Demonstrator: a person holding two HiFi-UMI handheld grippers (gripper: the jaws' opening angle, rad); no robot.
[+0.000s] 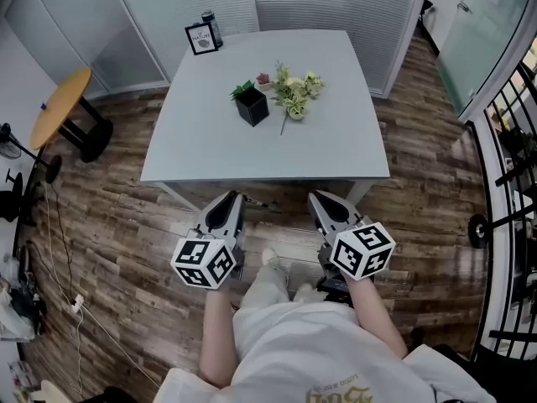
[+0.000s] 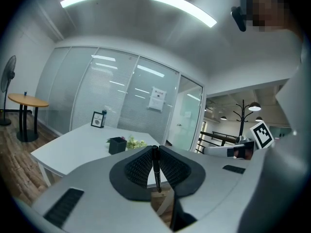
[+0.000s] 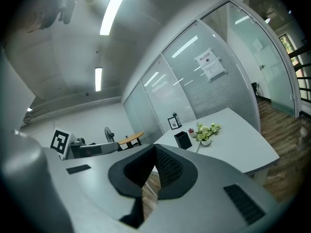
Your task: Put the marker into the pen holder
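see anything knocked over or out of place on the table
Nothing stands out: the pen holder stands upright beside the flowers, and the marker is clamped in the left gripper.

We count two grey handheld tongs, the left tongs [image 1: 233, 198] and the right tongs [image 1: 323, 198], and two black-and-white patterned cubes, the left cube [image 1: 204, 263] and the right cube [image 1: 362, 250]. We find one slim black marker [image 2: 155, 165], one black square pen holder [image 1: 252, 107], one white square counter [image 1: 336, 145], one white pot of pale flowers [image 1: 294, 95], one black-framed sign [image 1: 201, 38], one dark can [image 1: 211, 27], one round wooden side table [image 1: 60, 106] and one standing fan [image 2: 9, 76].
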